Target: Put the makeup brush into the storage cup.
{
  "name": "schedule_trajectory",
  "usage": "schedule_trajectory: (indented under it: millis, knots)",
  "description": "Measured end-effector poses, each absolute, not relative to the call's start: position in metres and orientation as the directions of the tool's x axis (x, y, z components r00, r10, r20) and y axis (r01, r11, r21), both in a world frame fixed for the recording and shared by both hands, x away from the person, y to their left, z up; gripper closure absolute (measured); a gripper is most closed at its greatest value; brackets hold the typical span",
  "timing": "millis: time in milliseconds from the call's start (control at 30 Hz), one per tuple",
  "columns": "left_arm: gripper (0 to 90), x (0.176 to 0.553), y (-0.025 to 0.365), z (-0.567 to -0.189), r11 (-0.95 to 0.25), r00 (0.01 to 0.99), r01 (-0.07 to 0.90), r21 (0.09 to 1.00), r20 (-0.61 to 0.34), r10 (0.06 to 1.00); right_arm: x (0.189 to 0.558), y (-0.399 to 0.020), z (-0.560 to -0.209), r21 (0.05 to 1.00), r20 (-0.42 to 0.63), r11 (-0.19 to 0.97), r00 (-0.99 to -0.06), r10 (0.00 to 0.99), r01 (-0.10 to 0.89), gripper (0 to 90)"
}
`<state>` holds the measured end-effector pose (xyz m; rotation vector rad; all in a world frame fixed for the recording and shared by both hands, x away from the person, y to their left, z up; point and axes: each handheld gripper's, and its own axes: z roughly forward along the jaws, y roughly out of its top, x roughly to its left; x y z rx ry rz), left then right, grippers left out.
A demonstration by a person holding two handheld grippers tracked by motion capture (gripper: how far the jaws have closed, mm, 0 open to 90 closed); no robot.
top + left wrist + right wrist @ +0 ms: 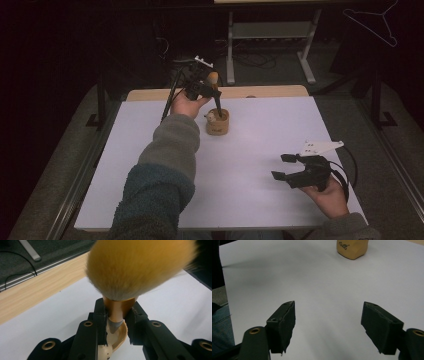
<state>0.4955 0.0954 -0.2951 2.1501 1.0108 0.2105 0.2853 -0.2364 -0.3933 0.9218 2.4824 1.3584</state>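
A make-up brush with a fluffy orange head (140,267) and an orange neck (117,311) stands upright, head up. My left gripper (117,320) is shut on that neck. In the high view the brush (214,80) reaches down with its dark handle into a tan wooden holder (218,124) at the table's far middle, and my left gripper (215,94) hovers just above the holder. A small cream rounded piece (105,352) sits at the holder's rim (120,336). My right gripper (281,166) rests open near the front right with nothing between its fingers (283,325).
The white table top (260,140) has a wooden strip (270,91) along its far edge. The tan holder (352,248) shows far ahead of my right gripper (328,325). A metal stand (270,45) is on the floor beyond the table.
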Motion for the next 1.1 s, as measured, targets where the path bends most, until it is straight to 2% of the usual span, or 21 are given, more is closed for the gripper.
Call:
schedule_trajectory:
  millis: [1100]
  knots:
    - [72.1,0.499,0.088,-0.319,-0.422,0.66,0.632,0.65,-0.166,0.733,0.285,-0.235,-0.394,0.807,0.143,0.402,-0.804,0.577,0.432,26.7]
